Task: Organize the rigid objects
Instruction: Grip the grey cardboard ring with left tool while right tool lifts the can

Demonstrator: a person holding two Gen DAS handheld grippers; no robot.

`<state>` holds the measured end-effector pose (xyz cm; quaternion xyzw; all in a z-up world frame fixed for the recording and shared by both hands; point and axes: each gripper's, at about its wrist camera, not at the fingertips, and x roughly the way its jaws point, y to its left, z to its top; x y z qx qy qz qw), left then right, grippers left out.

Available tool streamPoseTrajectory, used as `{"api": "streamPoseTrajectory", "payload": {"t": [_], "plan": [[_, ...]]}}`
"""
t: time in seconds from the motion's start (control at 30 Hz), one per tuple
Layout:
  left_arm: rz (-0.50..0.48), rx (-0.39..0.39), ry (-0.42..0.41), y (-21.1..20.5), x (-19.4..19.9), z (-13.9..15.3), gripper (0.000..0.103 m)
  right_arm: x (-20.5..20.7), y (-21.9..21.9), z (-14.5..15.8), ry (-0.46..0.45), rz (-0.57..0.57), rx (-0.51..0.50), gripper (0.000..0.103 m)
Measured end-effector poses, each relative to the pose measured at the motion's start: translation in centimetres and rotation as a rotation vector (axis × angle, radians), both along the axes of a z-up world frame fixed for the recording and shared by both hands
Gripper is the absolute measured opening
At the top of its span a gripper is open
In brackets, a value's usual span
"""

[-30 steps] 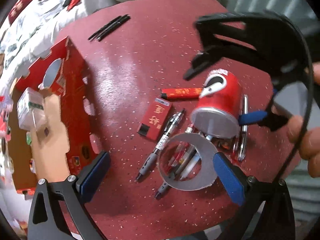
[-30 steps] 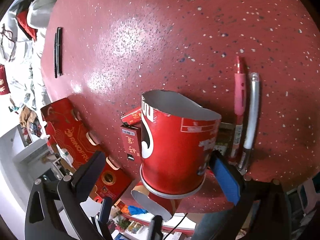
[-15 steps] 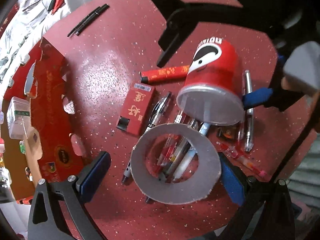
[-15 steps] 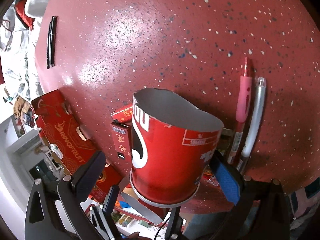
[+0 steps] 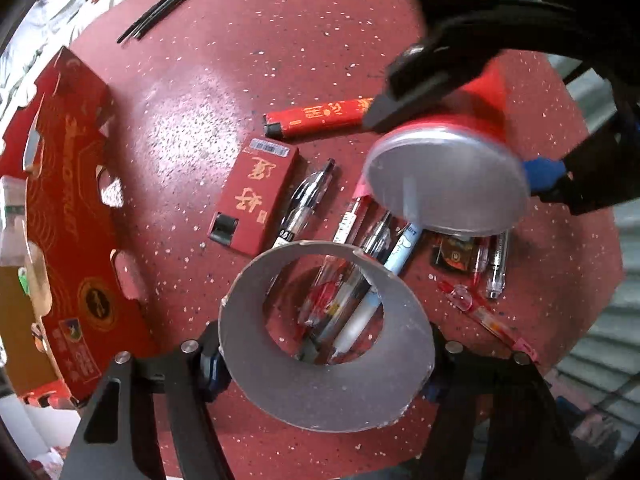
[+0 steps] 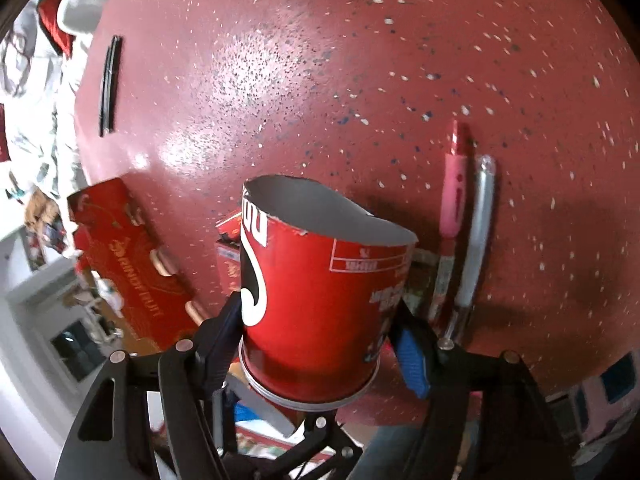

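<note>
A short open tube section (image 5: pixel 320 384), grey inside, stands over several pens (image 5: pixel 344 304) on the red speckled table. My left gripper (image 5: pixel 322 372) points straight down around it. Its jaws are closing and both pads press the tube's sides. A red can piece (image 6: pixel 320 312) with a jagged cut rim and a metal base sits between the closing jaws of my right gripper (image 6: pixel 320 340), whose pads touch its walls. In the left wrist view that can (image 5: pixel 448 184) shows its silver base, tilted, just beyond the tube.
A flat red packet (image 5: pixel 256 196) and a red stick (image 5: pixel 320 118) lie left of the can. More pens (image 5: pixel 492 256) lie right of it, among them a pink pen (image 6: pixel 452 192) and a grey one (image 6: pixel 478 232). A red cardboard box (image 5: pixel 68 216) lines the table's left; black pens (image 5: pixel 164 8) lie far back.
My left gripper has sunk over the tube and its jaws have come in onto it. The right jaws have narrowed onto the red can, which now shows its base more to the left camera.
</note>
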<state>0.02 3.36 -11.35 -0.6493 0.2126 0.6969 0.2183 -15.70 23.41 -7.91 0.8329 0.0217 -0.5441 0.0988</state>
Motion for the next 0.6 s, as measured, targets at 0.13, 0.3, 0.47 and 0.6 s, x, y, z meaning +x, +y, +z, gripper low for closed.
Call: {"api": "streamPoseTrajectory", "payload": {"t": [0.13,0.3,0.47,0.6], "plan": [[0.064,0.045,-0.026,-1.4,-0.2,1.2,0.07,0.0,0.6,1.7,0.005,-0.017,-0.044,0.072],[0.077,0.063,-0.011,-2.2,0.3,3.2,0.07,0.7,2.0,3.6,0.01,-0.058,-0.086,0.072],[0.076,0.084,0.0,-2.1,0.9,5.2,0.07,1.7,4.5,5.1,0.006,-0.119,-0.105,0.072],[0.054,0.096,0.006,-2.3,1.0,6.6,0.07,2.8,6.2,6.1,0.005,-0.164,-0.107,0.072]]}}
